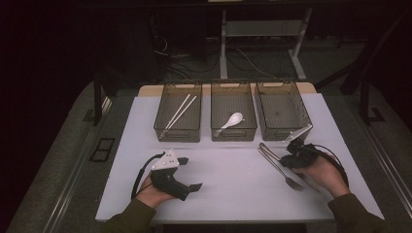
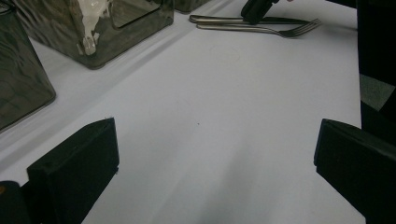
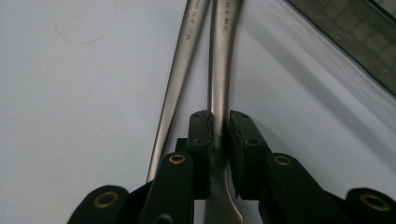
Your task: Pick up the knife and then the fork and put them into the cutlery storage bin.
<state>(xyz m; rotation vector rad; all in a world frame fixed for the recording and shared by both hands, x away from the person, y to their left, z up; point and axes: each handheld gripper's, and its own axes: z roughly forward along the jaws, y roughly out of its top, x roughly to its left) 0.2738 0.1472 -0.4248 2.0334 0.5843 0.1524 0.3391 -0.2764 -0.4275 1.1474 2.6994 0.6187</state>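
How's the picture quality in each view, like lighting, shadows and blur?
High view: white table lit, room around it dark. Left gripper view: soft shadow streak on the table, bins slightly blurred. Right gripper view: right gripper clamps one metal handle, which shows glare; its near end is blurred.

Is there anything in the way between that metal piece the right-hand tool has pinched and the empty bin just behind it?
Nothing visible blocks it. The right gripper is shut on one metal handle; a fork lies beside it. The table up to the empty right bin is bare, so only the bin's near wall needs clearing.
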